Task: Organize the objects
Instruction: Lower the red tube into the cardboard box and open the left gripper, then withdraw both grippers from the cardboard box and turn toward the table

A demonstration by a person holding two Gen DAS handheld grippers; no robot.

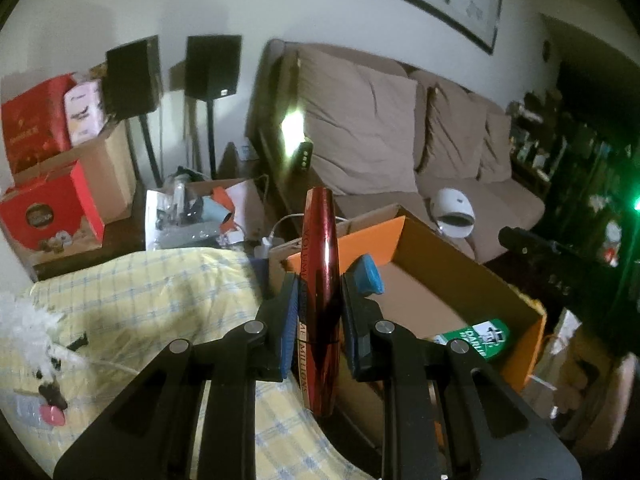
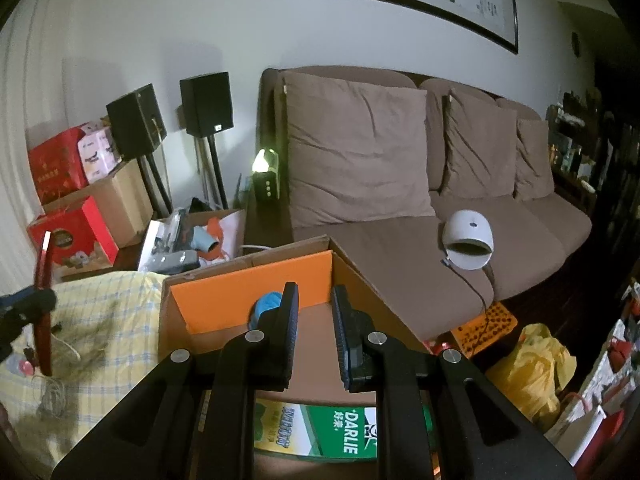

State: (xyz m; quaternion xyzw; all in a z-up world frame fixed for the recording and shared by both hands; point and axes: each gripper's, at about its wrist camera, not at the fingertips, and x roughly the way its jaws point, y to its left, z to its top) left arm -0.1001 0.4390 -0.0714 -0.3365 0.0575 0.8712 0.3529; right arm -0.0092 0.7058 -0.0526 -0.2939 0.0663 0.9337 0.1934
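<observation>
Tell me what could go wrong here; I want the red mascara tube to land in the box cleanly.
The left tongs grip the glossy mascara tube near its middle, so it might pivot or slip. It hangs near the cardboard box's edge and could drop onto the checked cloth. The right tongs, shut and empty, hover over the box and may collide.
</observation>
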